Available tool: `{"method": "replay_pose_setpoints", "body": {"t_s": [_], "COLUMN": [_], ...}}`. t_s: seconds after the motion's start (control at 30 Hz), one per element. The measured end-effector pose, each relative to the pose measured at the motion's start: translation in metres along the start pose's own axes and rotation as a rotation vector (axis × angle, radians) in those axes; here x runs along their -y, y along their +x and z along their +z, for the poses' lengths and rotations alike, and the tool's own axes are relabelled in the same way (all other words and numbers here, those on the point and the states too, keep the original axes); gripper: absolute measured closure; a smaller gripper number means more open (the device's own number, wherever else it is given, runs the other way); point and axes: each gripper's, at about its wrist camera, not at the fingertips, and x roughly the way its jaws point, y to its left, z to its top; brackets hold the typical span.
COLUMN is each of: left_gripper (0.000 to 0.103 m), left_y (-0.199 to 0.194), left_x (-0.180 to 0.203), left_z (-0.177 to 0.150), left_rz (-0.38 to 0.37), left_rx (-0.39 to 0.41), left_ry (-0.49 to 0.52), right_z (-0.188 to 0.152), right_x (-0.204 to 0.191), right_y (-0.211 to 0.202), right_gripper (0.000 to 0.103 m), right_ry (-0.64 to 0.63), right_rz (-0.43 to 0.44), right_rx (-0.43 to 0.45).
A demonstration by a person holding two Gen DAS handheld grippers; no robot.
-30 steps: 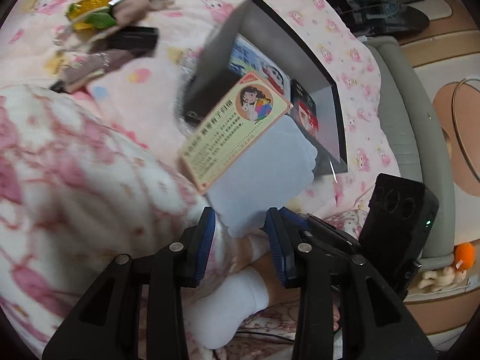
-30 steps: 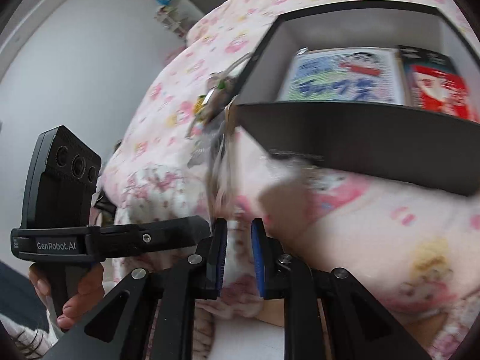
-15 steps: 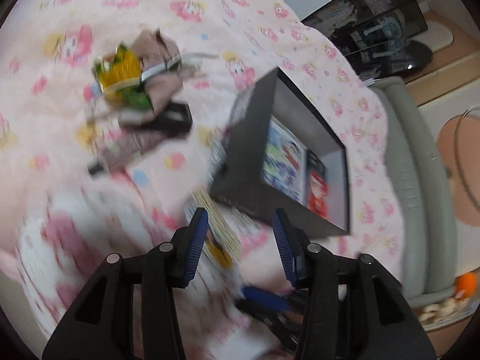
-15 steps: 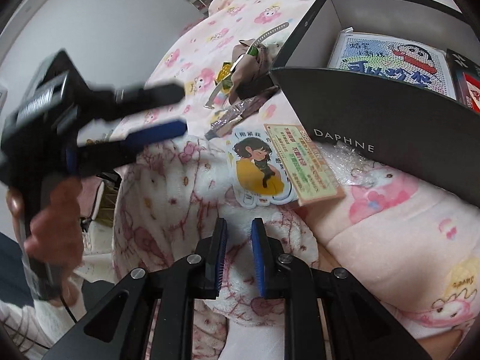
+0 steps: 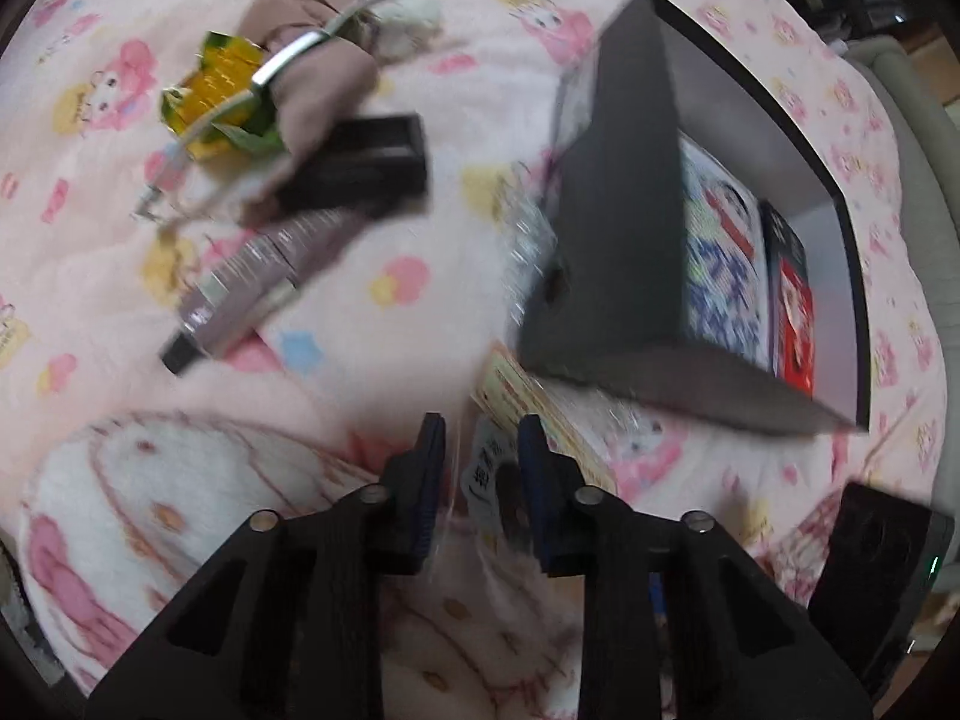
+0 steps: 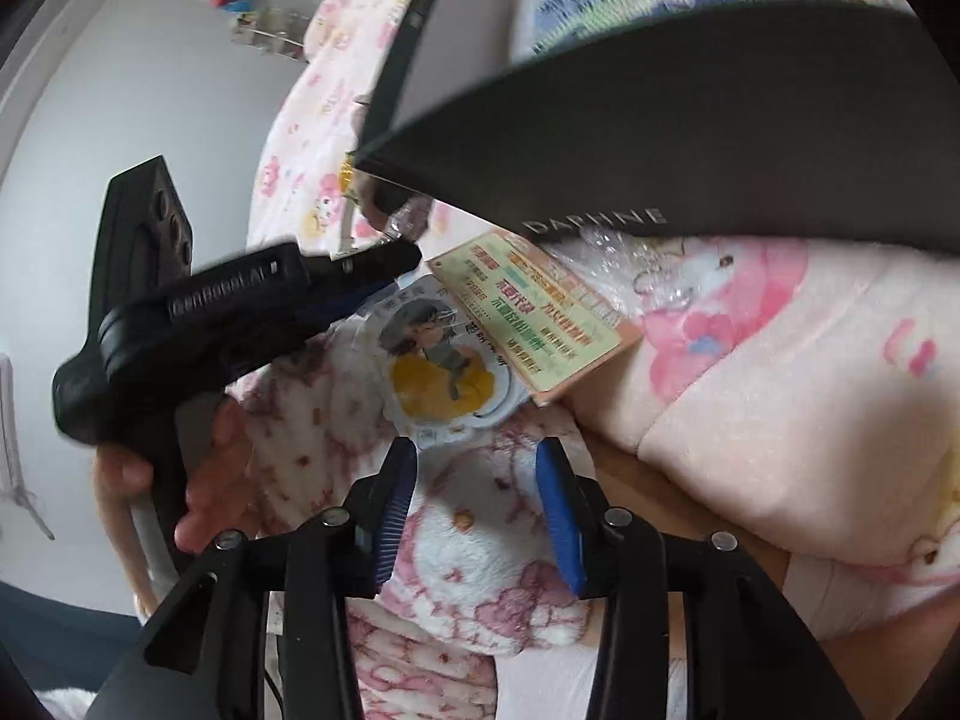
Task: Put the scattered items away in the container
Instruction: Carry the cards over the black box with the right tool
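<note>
Pink cartoon-print bedding point(image 5: 372, 324) is carrying a black box point(image 5: 624, 252) with a cartoon card point(image 6: 444, 360) lying just beside its wall. The left gripper point(image 5: 480, 456) is hovering over the card, slightly parted, pinching nothing visible. The right gripper point(image 6: 474, 480) is hanging spread wide near the card.
</note>
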Motion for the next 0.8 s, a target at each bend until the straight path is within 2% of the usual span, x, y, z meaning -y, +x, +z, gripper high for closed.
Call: {"method": "replay_pose_setpoints", "body": {"t_s": [0.07, 0.13, 0.17, 0.27, 0.33, 0.47, 0.53, 0.63, 0.73, 0.8], "left_gripper": [0.084, 0.084, 0.084, 0.084, 0.075, 0.071, 0.061, 0.044, 0.043, 0.043], "left_y": [-0.005, -0.011, -0.012, -0.012, -0.016, -0.008, 0.003, 0.014, 0.029, 0.045], "left_x": [0.009, 0.019, 0.023, 0.036, 0.039, 0.033, 0.037, 0.054, 0.063, 0.067], "left_z": [-0.013, -0.027, -0.034, -0.049, -0.052, -0.043, -0.033, -0.027, -0.022, -0.019], "left_rz": [-0.013, -0.054, -0.060, -0.119, -0.136, -0.113, -0.086, -0.037, 0.042, 0.101], "left_rx": [0.009, 0.003, 0.008, -0.034, -0.032, -0.025, -0.033, -0.044, -0.054, -0.074], "left_ry": [0.035, 0.066, 0.030, 0.071, 0.067, 0.015, 0.012, 0.070, 0.087, 0.113], "right_z": [0.001, 0.002, 0.003, 0.005, 0.005, 0.002, 0.003, 0.009, 0.016, 0.019], "right_x": [0.002, 0.002, 0.003, 0.014, 0.022, 0.036, 0.041, 0.053, 0.060, 0.064], "right_y": [-0.009, -0.023, -0.033, -0.054, -0.064, -0.070, -0.069, -0.061, -0.049, -0.036], "right_gripper": [0.066, 0.066, 0.066, 0.066, 0.066, 0.066, 0.066, 0.065, 0.063, 0.058], "right_ry": [-0.010, -0.042, -0.059, -0.053, -0.038, -0.021, 0.007, 0.038, 0.043, 0.045], "right_rz": [0.001, -0.044, -0.081, -0.168, -0.183, -0.211, -0.229, -0.223, -0.239, -0.233], "right_rx": [0.041, 0.090, 0.121, 0.168, 0.175, 0.161, 0.149, 0.129, 0.086, 0.057]}}
